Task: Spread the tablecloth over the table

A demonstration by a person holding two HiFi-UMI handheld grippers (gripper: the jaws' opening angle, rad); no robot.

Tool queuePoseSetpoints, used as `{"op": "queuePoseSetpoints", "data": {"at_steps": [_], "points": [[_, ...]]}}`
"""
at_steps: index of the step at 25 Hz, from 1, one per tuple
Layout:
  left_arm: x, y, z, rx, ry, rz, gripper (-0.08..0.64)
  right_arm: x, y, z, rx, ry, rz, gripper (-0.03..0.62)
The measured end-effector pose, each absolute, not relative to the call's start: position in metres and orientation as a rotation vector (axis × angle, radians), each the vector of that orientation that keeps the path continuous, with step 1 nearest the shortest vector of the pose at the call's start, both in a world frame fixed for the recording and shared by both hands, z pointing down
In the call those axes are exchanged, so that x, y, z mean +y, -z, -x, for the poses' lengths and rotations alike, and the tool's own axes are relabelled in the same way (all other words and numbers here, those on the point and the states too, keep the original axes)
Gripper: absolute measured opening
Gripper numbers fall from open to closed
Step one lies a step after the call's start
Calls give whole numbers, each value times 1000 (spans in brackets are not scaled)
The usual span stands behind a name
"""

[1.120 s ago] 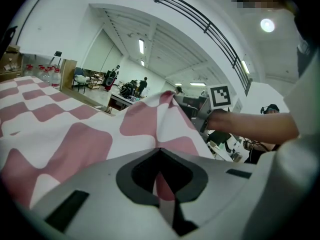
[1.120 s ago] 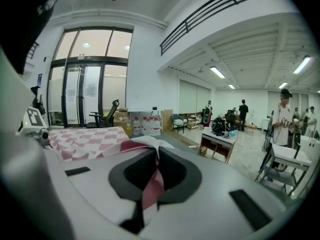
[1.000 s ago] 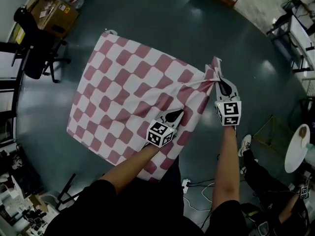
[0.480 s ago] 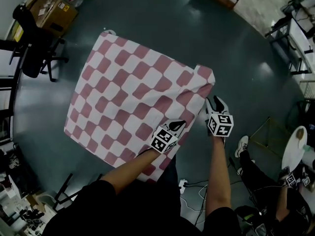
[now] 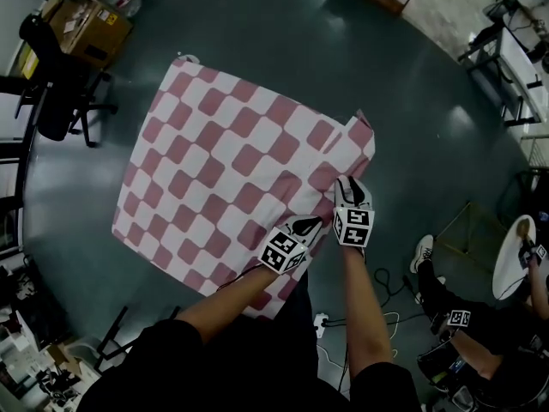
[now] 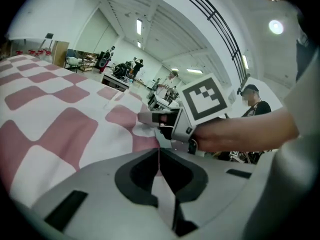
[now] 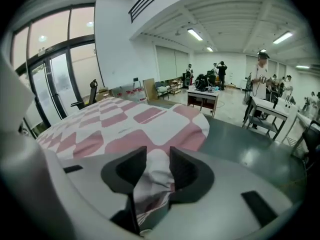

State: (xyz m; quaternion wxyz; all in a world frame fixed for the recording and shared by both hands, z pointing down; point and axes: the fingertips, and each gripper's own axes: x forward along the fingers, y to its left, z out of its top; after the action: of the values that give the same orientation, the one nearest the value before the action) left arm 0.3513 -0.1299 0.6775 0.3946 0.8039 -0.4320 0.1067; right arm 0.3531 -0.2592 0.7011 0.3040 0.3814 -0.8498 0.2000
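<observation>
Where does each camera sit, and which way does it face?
Head view: on the person's head, facing steeply down at the tablecloth; arms, left claw, right claw show.
Left gripper view: on the left claw, facing across the tablecloth its jaws pinch; right hand shows.
Right gripper view: on the right claw, facing along the tablecloth; jaws, just closing, straddle a fold.
Shared: head and left gripper views both show the right claw.

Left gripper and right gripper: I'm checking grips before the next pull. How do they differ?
The left gripper has its jaws together; the right gripper has them apart, having just been closing. The left pinches a thin fold of the tablecloth; the right has a thick bunch between. Both work the same near edge.
</observation>
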Motion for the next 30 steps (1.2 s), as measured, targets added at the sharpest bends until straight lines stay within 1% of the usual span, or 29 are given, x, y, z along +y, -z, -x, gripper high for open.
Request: {"op": "queuePoseSetpoints", "data": {"at_steps": [4,8,13,14,17,19,21,24,25,27,30], "points": [[-116,-679,-360,-1042,-270,-2038,12,-267,-687,-348,-2335,-457,-1009,158],[-124,-668,-337,-1120,-206,-2022,11,-323,-673,-335,-2340,-368,-1017,160],[-133,-653,-302,-1195,-164,-2018,11,-375,-695,-320,-2204,-230,-923,163],[-133,-652,-296,-1210,-155,-2012,11,-382,-700,-318,-2194,-227,-889,180],[-128,-651,-282,-1243,-131,-1985,11,-394,-705,-307,-2185,-189,-786,193],[-122,-653,-274,-1250,-123,-1970,11,-395,-705,-300,-2170,-130,-735,188],[-117,-653,-268,-1242,-120,-1960,11,-395,-702,-297,-2194,-224,-774,152],[-113,-641,-261,-1233,-104,-1970,11,-404,-687,-315,-2230,-536,-1016,153],[-113,-635,-257,-1237,-94,-1982,11,-403,-680,-323,-2236,-587,-1089,153],[-112,-625,-244,-1259,-71,-2014,11,-382,-661,-330,-2277,-563,-1159,153],[-107,-609,-215,-1316,-49,-2073,11,-309,-630,-318,-2364,-430,-1121,113]]}}
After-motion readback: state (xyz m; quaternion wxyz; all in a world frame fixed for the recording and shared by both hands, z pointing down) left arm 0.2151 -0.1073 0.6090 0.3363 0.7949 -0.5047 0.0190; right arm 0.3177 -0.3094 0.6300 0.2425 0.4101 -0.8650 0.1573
